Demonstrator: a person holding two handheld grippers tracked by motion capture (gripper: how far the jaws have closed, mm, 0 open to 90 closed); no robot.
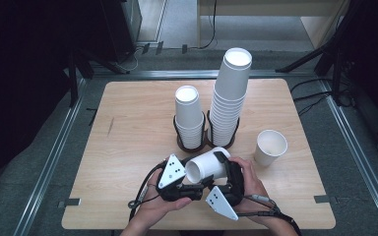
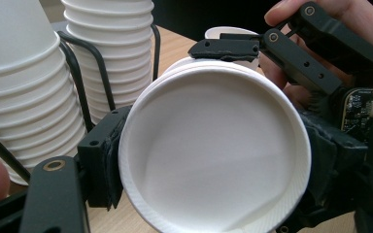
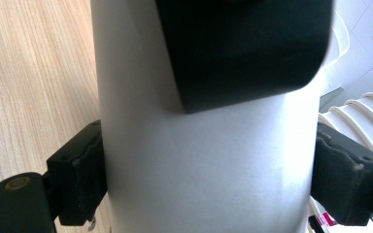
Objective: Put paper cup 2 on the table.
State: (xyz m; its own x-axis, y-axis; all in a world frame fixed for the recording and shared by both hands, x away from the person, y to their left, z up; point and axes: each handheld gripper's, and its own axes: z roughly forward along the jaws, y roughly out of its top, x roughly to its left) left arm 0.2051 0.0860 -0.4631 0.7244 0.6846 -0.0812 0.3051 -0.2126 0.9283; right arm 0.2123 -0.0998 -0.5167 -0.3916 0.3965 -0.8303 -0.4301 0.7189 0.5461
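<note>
Both tongs clamp one white paper cup (image 1: 207, 167)

Left tongs (image 1: 193, 183) grip its rim, right tongs (image 1: 223, 164) its body, above the wooden counter (image 1: 128, 137).

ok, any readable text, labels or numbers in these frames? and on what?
None readable.
Held cup and stacked cups: plain white, no print.
Grey plates on the grippers: black dots only, no characters.
Circuit board on the right gripper: markings too small to read.
Red tag: blurred.
</note>
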